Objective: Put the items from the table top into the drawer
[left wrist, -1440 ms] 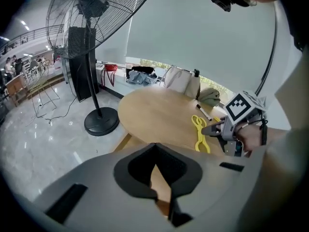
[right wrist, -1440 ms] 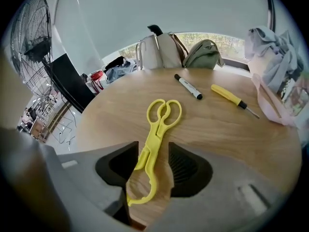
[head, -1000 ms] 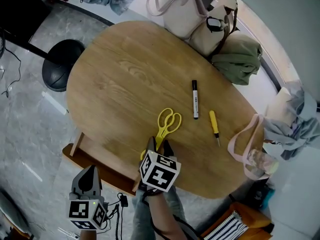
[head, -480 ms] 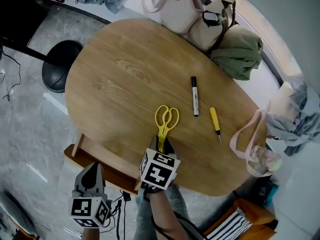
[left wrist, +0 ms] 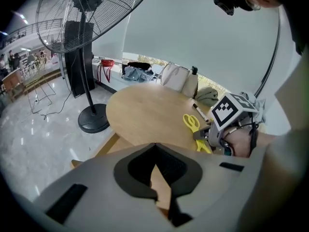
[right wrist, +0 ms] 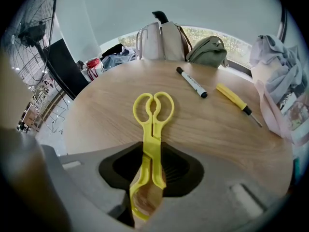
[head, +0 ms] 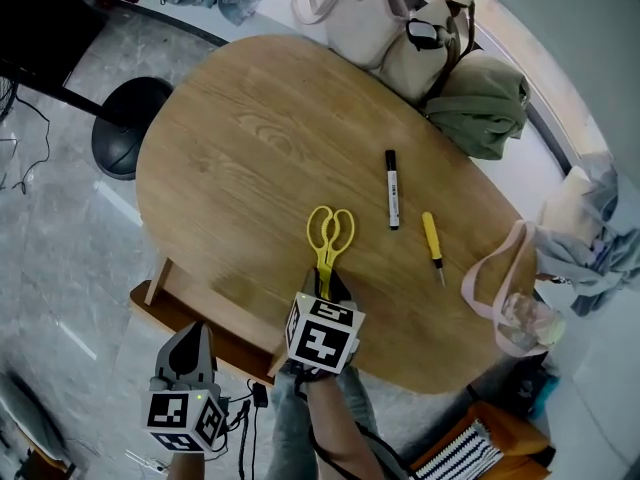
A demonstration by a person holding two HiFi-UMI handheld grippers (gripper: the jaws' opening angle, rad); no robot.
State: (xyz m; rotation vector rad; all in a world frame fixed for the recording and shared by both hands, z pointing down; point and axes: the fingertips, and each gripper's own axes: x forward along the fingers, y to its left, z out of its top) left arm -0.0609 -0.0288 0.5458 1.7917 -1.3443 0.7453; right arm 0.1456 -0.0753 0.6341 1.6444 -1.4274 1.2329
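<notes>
Yellow scissor-shaped tongs (head: 330,233) (right wrist: 153,111) lie on the oval wooden table (head: 250,138), handles pointing away from me. My right gripper (head: 325,280) (right wrist: 152,146) points steeply down at the table's near edge. Its jaws are closing, with the tongs' arms between the pads and touching them. A black marker (head: 391,189) (right wrist: 191,82) and a yellow screwdriver (head: 431,245) (right wrist: 236,99) lie further right. Below the near edge an open wooden drawer (head: 200,313) sticks out. My left gripper (head: 190,336) (left wrist: 154,146) hovers by it, shut and holding nothing.
Cream bags (head: 370,18) and a green bag (head: 478,108) crowd the table's far edge. A pink-strapped bag (head: 497,293) hangs at the right edge. A standing fan's black base (head: 125,128) sits on the floor to the left.
The right jaws have narrowed around the tongs, and the tongs have swung from tilted to nearly straight. The left gripper has barely shifted.
</notes>
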